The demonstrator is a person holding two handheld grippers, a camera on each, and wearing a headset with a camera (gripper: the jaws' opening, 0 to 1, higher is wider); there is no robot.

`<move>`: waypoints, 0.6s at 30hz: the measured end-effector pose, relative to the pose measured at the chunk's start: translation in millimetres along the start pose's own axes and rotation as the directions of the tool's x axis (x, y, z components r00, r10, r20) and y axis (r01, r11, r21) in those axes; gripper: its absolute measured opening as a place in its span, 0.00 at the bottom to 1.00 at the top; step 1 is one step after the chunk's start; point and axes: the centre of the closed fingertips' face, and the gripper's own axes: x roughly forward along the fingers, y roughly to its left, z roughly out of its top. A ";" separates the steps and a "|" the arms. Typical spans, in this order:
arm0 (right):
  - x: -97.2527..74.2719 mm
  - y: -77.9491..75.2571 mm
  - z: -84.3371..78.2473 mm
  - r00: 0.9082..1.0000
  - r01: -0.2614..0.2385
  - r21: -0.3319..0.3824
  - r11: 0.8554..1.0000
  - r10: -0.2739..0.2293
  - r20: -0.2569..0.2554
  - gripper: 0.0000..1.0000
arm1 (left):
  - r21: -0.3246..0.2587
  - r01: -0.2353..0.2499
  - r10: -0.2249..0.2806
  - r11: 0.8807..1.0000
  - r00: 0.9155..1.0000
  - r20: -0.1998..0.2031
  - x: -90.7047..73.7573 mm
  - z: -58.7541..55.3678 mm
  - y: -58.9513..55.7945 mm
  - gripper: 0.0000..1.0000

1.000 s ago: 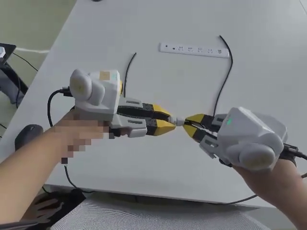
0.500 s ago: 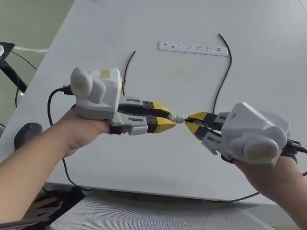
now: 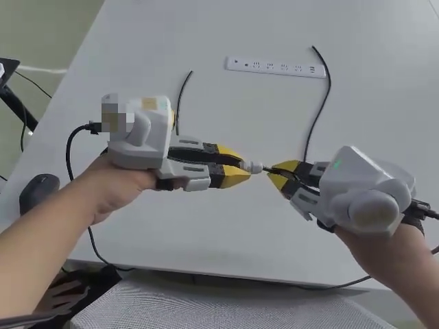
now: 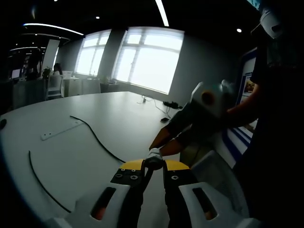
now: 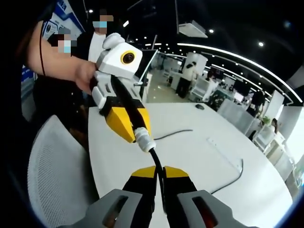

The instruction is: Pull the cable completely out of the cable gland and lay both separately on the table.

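Gland (image 3: 255, 167) and cable (image 5: 155, 156) are joined and held in the air above the table (image 3: 206, 226), on the person's side of the strip (image 3: 276, 68).

Findings:
- The left gripper (image 3: 243, 171) has its jaws closed onto the white gland body, which sits at the very tips.
- The right gripper (image 3: 274, 175) has its jaws closed to a narrow slit on the black cable, just beside the gland's mouth. Only a short run of cable shows between the two.
- A black lead (image 3: 328, 89) lies on the table from the strip's right end toward the right gripper. Whether it is the tail of the held cable cannot be told.

Assessment: extraction is in hand and the cable is not yet free; nothing has been laid down.

Recommended method:
- Draw the two grippers straight apart along the cable's own line, with no bend at the gland mouth.
- Keep the tip grip on the gland square, as it looks liable to twist out.
- If the cable slides through the right jaws instead of out of the gland, regrip and pull again.
- Once the parts separate, set each on bare table nearer the person than the strip, well apart.
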 end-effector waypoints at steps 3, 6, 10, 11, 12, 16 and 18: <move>-0.9 -3.2 -5.6 1.000 0.017 0.015 1.000 -0.017 -0.008 0.00 | -0.003 -0.005 0.005 1.000 1.000 0.007 -0.5 1.1 0.6 0.15; -2.7 -9.8 -14.8 0.998 0.050 0.087 0.995 -0.048 -0.033 0.00 | -0.009 -0.007 0.008 1.000 1.000 0.022 -1.3 3.6 1.3 0.15; -4.8 -16.8 -27.3 0.996 0.085 0.158 0.984 -0.077 -0.055 0.00 | -0.010 -0.015 0.015 1.000 1.000 0.028 -3.3 4.4 3.1 0.15; -5.1 -19.1 -32.9 0.994 0.094 0.172 0.981 -0.083 -0.066 0.00 | -0.010 -0.017 0.017 1.000 0.999 0.028 -3.8 4.3 3.5 0.15; -5.5 -20.2 -36.5 0.993 0.101 0.189 0.977 -0.089 -0.074 0.00 | -0.011 -0.018 0.019 1.000 0.999 0.030 -4.4 4.1 4.0 0.15; -5.1 -20.2 -47.9 0.991 0.118 0.246 0.962 -0.099 -0.090 0.00 | -0.010 -0.022 0.022 1.000 0.999 0.024 -4.5 1.6 4.2 0.15; -3.3 -16.9 -52.0 0.990 0.121 0.269 0.955 -0.097 -0.100 0.00 | -0.010 -0.020 0.020 1.000 1.000 0.020 -3.2 0.3 2.8 0.15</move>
